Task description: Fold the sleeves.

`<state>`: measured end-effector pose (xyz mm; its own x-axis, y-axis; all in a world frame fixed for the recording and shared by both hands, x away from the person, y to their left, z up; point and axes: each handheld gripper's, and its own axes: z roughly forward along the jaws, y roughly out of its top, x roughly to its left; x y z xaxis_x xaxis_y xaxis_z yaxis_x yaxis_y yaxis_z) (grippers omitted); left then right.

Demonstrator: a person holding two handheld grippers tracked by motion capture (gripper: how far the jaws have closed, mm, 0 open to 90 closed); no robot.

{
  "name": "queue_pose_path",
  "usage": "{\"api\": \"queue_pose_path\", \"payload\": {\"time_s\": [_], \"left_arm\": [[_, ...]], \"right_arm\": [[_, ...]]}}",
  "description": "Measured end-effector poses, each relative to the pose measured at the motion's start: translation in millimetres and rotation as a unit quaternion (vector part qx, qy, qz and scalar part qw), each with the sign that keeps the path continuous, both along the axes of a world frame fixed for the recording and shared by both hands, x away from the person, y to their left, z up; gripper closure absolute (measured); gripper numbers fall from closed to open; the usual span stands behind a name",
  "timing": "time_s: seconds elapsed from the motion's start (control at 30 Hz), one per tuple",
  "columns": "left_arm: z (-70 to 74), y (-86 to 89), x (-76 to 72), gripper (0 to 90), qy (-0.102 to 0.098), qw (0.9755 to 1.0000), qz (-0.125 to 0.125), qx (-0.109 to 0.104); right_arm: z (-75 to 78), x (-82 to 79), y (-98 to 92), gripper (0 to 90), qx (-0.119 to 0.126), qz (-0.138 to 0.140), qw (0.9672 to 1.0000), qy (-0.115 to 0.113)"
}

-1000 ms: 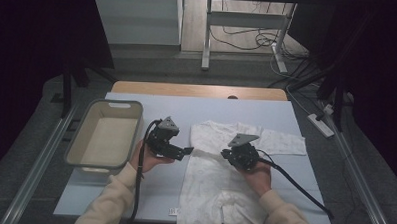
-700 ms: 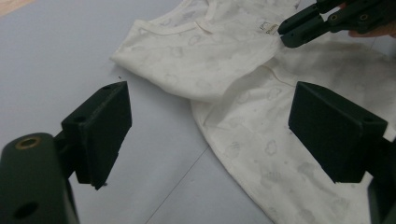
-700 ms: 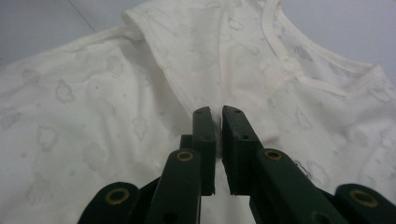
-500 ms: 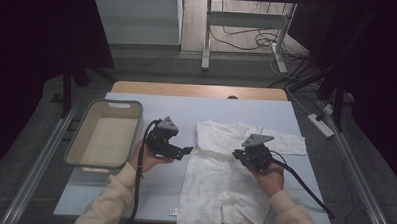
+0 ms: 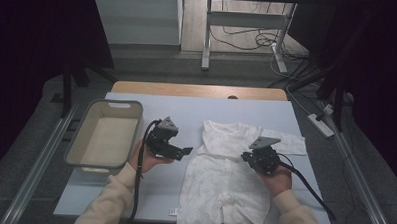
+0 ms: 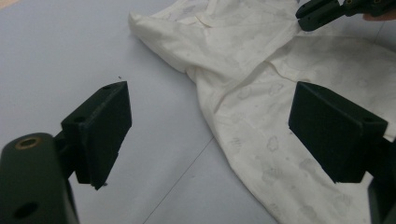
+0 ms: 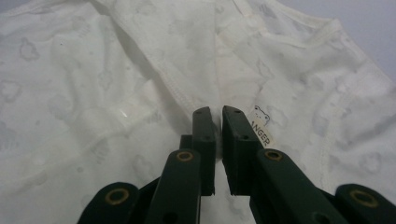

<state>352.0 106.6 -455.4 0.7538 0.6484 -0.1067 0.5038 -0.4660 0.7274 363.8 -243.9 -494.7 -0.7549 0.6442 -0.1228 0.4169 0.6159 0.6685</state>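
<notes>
The white baby garment lies spread flat on the bench, its lower end reaching the near edge. It looks thin, soft and light, likely to drape and slide on the smooth cover, so the stitched seams or sleeve edges seem the surest places to pinch. The right gripper hovers over its chest beside a small label, jaws nearly pressed together with nothing between them. The left gripper stands spread wide just left of the garment, empty. Farther left, the grey tub holds nothing.
</notes>
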Motion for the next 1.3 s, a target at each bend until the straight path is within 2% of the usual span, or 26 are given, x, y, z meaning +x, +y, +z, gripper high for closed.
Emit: {"api": "queue_pose_path", "payload": {"time_s": [0.13, 0.17, 0.23, 0.27, 0.4, 0.53, 0.77, 0.9, 1.0, 1.1, 1.2, 1.3], "left_arm": [[-0.3, 0.2, 0.2, 13.8, 0.000, 1.0000, 0.002, -0.001], [-0.3, 0.2, 0.2, 13.8, 0.000, 1.0000, 0.002, -0.001], [-0.4, 0.2, 0.2, 13.8, 0.000, 1.0000, 0.003, -0.001], [-0.5, 0.1, 0.2, 13.8, 0.001, 1.0000, 0.003, -0.001], [-1.6, -1.0, 0.6, 13.8, 0.002, 1.0000, 0.003, 0.000], [-3.9, -2.9, 1.7, 13.8, 0.006, 1.0000, 0.003, 0.006], [-6.7, -6.6, 2.7, 13.9, 0.009, 0.9999, 0.002, 0.009], [-8.0, -7.4, 3.4, 13.9, 0.011, 0.9999, 0.002, 0.008], [-8.4, -8.0, 4.0, 14.0, 0.011, 0.9999, 0.000, 0.011], [-8.1, -8.7, 3.6, 13.9, 0.011, 0.9998, 0.000, 0.014], [-7.9, -8.6, 3.5, 14.0, 0.010, 0.9999, 0.000, 0.013], [-8.4, -8.1, 3.6, 14.1, 0.011, 0.9998, 0.000, 0.014]], "right_arm": [[-4.2, 1.4, -2.1, 79.1, -0.003, 0.001, 0.9998, 0.018], [-4.9, 1.5, -2.1, 75.9, -0.001, 0.002, 0.9998, 0.018], [-4.8, 1.5, -2.7, 62.7, 0.009, -0.007, 0.9998, 0.014], [-3.2, 2.0, -4.4, 58.5, 0.016, -0.013, 0.9998, 0.005], [2.9, 5.5, -12.0, 52.4, 0.048, -0.043, 0.9979, -0.011], [4.3, 13.3, -15.1, 52.5, 0.060, -0.057, 0.9965, -0.012], [-1.5, 34.8, -5.4, 53.1, 0.068, -0.061, 0.9958, 0.013], [-7.8, 40.9, 1.2, 55.5, 0.055, -0.059, 0.9965, 0.023], [-13.6, 44.8, 6.6, 62.5, 0.046, -0.049, 0.9970, 0.038], [-16.7, 46.6, 10.5, 73.4, 0.034, -0.037, 0.9974, 0.052], [-16.6, 46.2, 10.9, 84.8, 0.028, -0.028, 0.9977, 0.056], [-11.7, 44.6, 8.8, 85.6, 0.029, -0.027, 0.9984, 0.042]]}}
